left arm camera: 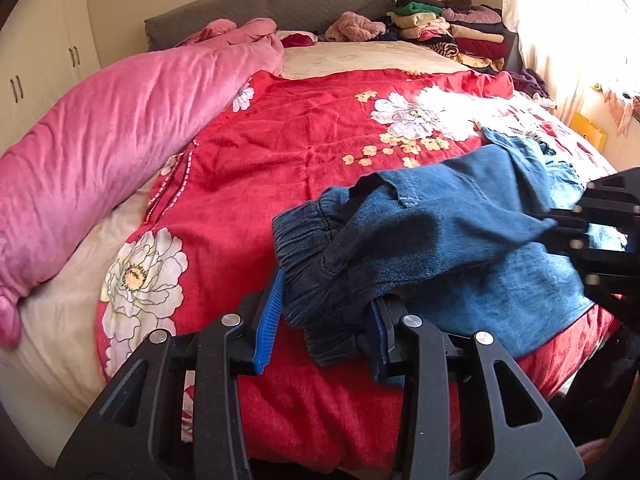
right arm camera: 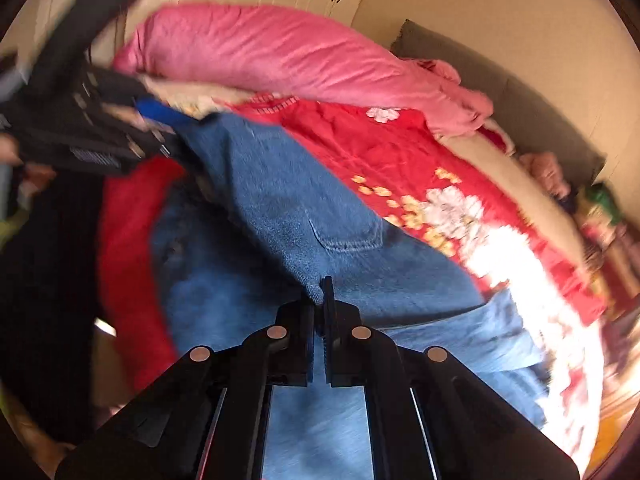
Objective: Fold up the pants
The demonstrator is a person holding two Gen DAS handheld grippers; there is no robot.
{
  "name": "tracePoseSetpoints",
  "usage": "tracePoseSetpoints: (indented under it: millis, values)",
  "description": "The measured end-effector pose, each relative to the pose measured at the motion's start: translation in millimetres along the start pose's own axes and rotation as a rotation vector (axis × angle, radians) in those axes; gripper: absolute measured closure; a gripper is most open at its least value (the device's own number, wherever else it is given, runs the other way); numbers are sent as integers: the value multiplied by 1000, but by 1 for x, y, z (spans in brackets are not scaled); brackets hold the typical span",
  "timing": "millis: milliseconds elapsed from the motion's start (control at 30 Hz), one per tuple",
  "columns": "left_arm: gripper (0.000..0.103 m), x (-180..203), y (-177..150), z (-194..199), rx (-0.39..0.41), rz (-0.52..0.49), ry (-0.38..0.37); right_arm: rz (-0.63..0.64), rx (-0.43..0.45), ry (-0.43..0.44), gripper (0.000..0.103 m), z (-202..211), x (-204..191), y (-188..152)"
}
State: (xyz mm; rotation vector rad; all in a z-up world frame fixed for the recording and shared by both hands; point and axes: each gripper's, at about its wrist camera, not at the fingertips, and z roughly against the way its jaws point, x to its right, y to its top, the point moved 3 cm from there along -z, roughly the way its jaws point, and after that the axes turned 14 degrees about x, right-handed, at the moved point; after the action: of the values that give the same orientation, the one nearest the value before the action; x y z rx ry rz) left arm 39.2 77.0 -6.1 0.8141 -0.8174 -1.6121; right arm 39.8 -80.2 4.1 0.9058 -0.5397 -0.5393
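Blue denim pants [left arm camera: 452, 236] lie bunched on the red floral bedspread [left arm camera: 304, 136], with the dark elastic cuffs toward me. My left gripper [left arm camera: 324, 320] has its blue pads wide apart around the cuffs [left arm camera: 316, 280]; the fabric sits between them. My right gripper shows as a black frame at the right edge of the left wrist view [left arm camera: 600, 220]. In the right wrist view, the right gripper [right arm camera: 319, 292] is shut on a fold of the pants [right arm camera: 288, 208], and the left gripper [right arm camera: 160, 120] is at the upper left. This view is blurred.
A rolled pink quilt [left arm camera: 112, 128] lies along the left side of the bed. A stack of folded clothes [left arm camera: 448, 28] sits by the grey headboard [left arm camera: 272, 4]. White cupboards [left arm camera: 40, 64] stand at the left. A bright window is at the right.
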Motion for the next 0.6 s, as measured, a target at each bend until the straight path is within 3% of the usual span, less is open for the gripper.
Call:
tracePoseSetpoints:
  millis: [100,233,333,433,600]
  values:
    - [68,0,-4,-1,-14,0,1,-54,23,86,100,17,-12,1]
    - [65,2,-15,-4,-53,-23,8,-44,-52,106,100,7,-30,-15]
    - [57,-2,-25,-1,-77,-18,15,-60,-81,135,100,4,-39,-23]
    - [39,-12,-33,5,-93,11,49,-104,-86,161,100,4,-39,-26]
    - [37,-33,-36,28,-85,103,81,-136,-80,178,100,1,-34,-26]
